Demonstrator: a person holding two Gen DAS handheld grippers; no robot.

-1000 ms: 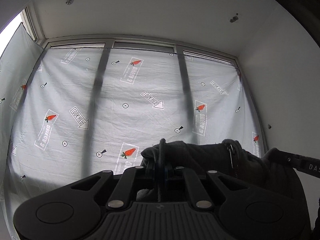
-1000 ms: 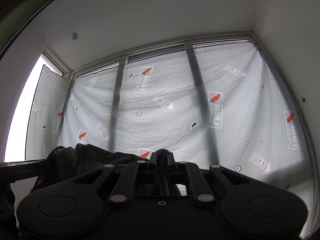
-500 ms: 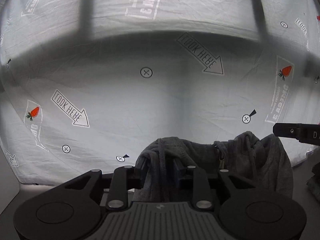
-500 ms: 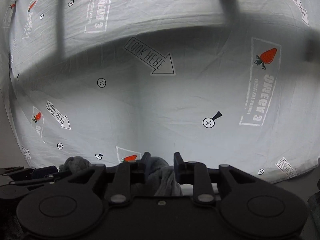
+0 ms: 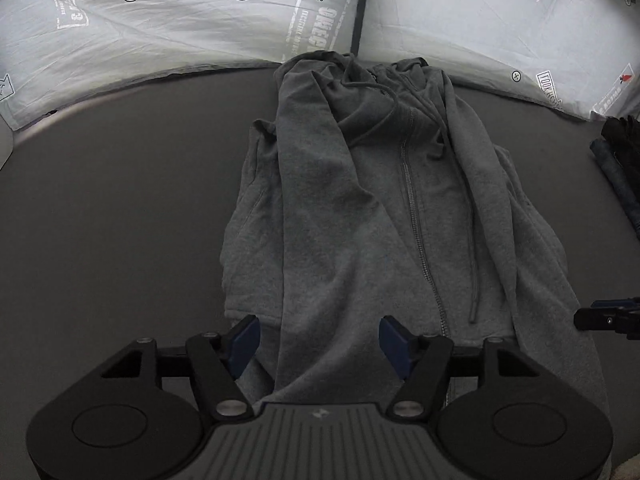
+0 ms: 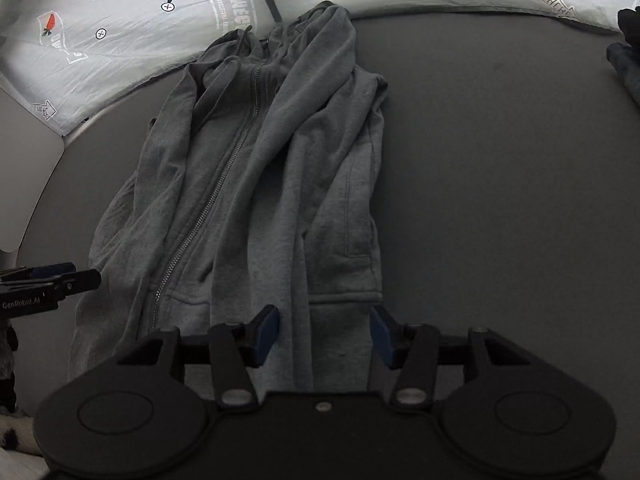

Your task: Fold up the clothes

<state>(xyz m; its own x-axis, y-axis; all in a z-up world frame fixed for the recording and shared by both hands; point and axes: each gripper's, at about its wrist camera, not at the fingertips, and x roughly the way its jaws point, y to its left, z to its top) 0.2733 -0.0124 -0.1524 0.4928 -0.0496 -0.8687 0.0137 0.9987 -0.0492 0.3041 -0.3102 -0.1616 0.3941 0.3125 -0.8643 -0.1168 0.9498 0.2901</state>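
A grey zip-up hoodie (image 5: 380, 200) lies flat on the dark grey table (image 5: 120, 220), hood at the far end, both sleeves folded in over the front, drawstrings trailing down. It also shows in the right wrist view (image 6: 260, 184). My left gripper (image 5: 319, 338) is open and empty above the hoodie's near hem, over the left sleeve. My right gripper (image 6: 323, 330) is open and empty above the hem on the right half. Each gripper's tip shows at the edge of the other view: the right gripper (image 5: 608, 318) and the left gripper (image 6: 52, 280).
A white printed sheet (image 5: 180, 28) with carrots and arrows hangs behind the table's far edge. Dark folded clothes (image 5: 620, 160) lie at the table's right edge, also in the right wrist view (image 6: 628, 60). Bare table (image 6: 500, 200) lies on both sides of the hoodie.
Both grippers were shut on the hoodie, holding it up before the sheet. Now the hoodie lies spread on the table and both grippers are open, looking down at it.
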